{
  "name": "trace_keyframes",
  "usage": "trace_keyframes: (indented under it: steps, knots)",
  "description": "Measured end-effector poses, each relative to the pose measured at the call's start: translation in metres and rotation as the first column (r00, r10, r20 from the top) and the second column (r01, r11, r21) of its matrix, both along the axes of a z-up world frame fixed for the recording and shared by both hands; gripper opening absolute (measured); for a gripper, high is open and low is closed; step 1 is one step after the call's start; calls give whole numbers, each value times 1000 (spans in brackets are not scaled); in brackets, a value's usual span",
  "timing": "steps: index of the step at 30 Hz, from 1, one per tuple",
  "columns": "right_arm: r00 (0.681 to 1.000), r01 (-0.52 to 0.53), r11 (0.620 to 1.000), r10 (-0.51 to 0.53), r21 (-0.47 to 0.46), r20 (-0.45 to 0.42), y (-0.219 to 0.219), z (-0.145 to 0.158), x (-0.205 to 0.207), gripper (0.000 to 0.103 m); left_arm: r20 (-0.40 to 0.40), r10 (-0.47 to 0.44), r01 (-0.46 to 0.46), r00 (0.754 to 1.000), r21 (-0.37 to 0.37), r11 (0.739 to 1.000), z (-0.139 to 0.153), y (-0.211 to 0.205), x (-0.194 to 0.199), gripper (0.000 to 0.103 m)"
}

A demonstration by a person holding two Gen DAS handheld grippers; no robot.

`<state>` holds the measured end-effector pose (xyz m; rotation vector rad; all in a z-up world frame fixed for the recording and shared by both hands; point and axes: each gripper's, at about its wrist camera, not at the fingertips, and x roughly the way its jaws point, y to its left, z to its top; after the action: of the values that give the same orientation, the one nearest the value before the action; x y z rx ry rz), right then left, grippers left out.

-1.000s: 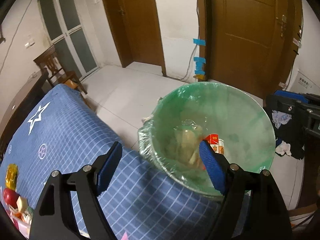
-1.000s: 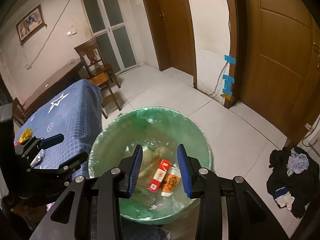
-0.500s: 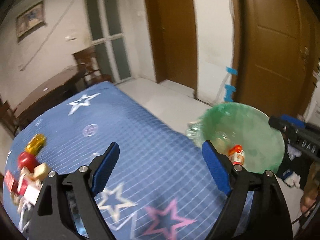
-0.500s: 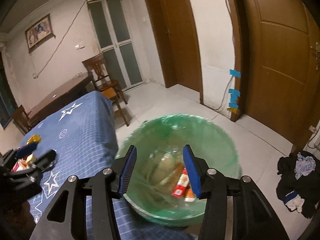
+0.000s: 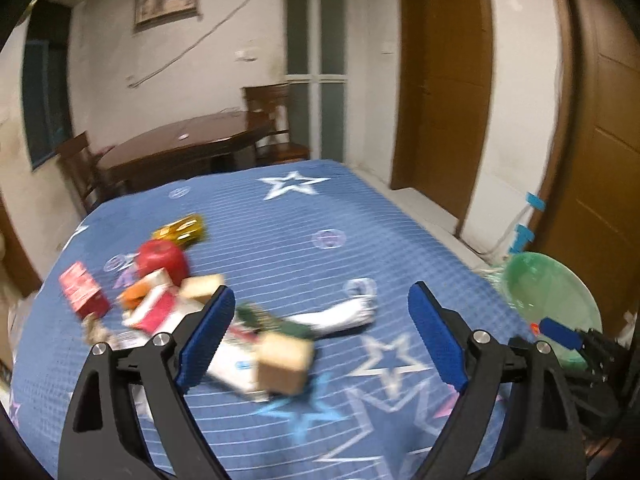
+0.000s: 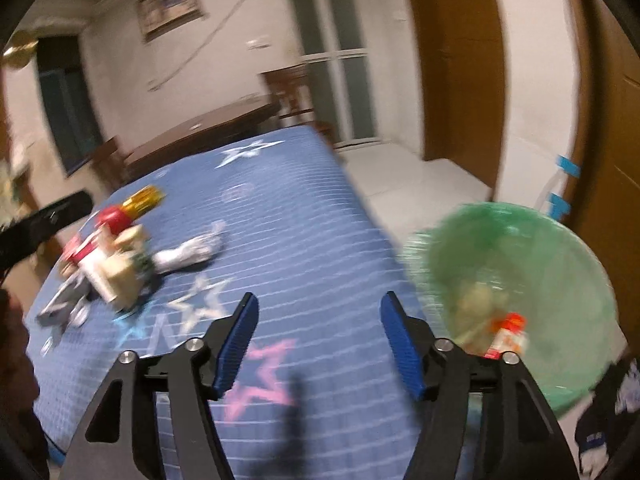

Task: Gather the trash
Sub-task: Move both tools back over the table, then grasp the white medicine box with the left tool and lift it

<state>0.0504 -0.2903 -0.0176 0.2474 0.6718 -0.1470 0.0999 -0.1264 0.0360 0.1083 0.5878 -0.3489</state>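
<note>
A heap of trash lies on the blue star-patterned cloth: a tan box, a red round thing, a gold wrapper, red and white packets and a crumpled white wrapper. My left gripper hangs over the cloth just right of the heap, jaws opening, nothing between them. My right gripper is over the cloth's near right part, jaws opening and empty. The green-lined bin stands on the floor at the right, with a red packet and other trash inside. The same heap shows far left.
A dark wooden table and chairs stand behind the cloth-covered surface. Brown doors line the right wall. A pile of dark clothes lies on the floor beside the bin. White tiled floor runs between cloth and doors.
Both grippers swung left, away from the bin and over the blue cloth. The right jaws widened from narrow to broad; the left widened slightly. The trash heap came into view.
</note>
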Motion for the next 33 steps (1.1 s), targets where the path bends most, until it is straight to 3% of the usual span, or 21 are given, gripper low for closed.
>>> trace_keyframes:
  steps: [4, 7, 13, 18, 20, 21, 22, 25, 28, 29, 31, 33]
  knots:
    - [992, -128, 991, 128, -38, 5, 43, 1, 18, 74, -64, 119, -121, 991, -21, 992, -3, 49, 27, 86]
    - [972, -233, 970, 234, -74, 0, 76, 6, 33, 79, -110, 189, -187, 976, 30, 982, -4, 78, 56, 86]
    - [944, -328, 939, 331, -102, 11, 114, 13, 45, 84, -244, 175, -174, 954, 26, 984, -20, 127, 107, 85]
    - [937, -349, 933, 350, -93, -8, 121, 8, 57, 84, -325, 131, -133, 936, 16, 991, -50, 131, 119, 81]
    - [934, -355, 929, 356, -106, -13, 124, 7, 65, 84, -335, 107, -114, 936, -2, 993, -57, 129, 118, 61]
    - [932, -363, 925, 363, -111, -15, 126, 8, 68, 84, -340, 102, -113, 935, -12, 994, -61, 129, 120, 44]
    - [924, -381, 916, 382, -122, -17, 129, 9, 75, 84, -356, 77, -101, 931, -48, 994, -64, 130, 121, 21]
    - [889, -455, 875, 457, -164, -30, 141, 11, 87, 83, -339, 60, -93, 939, -83, 992, -61, 131, 115, 8]
    - [854, -513, 821, 519, -251, -48, 152, 11, 97, 82, -314, 57, -98, 948, -117, 988, -51, 135, 104, 3]
    - [856, -509, 814, 514, -281, -59, 152, 11, 101, 82, -312, 61, -106, 948, -127, 986, -48, 137, 101, 2]
    - [866, -493, 822, 496, -285, -69, 146, 11, 105, 82, -301, 56, -106, 952, -152, 983, -41, 141, 90, 0]
    - [865, -496, 842, 500, -213, -41, 130, 14, 99, 82, -298, 45, -100, 954, -172, 980, -35, 145, 75, 0]
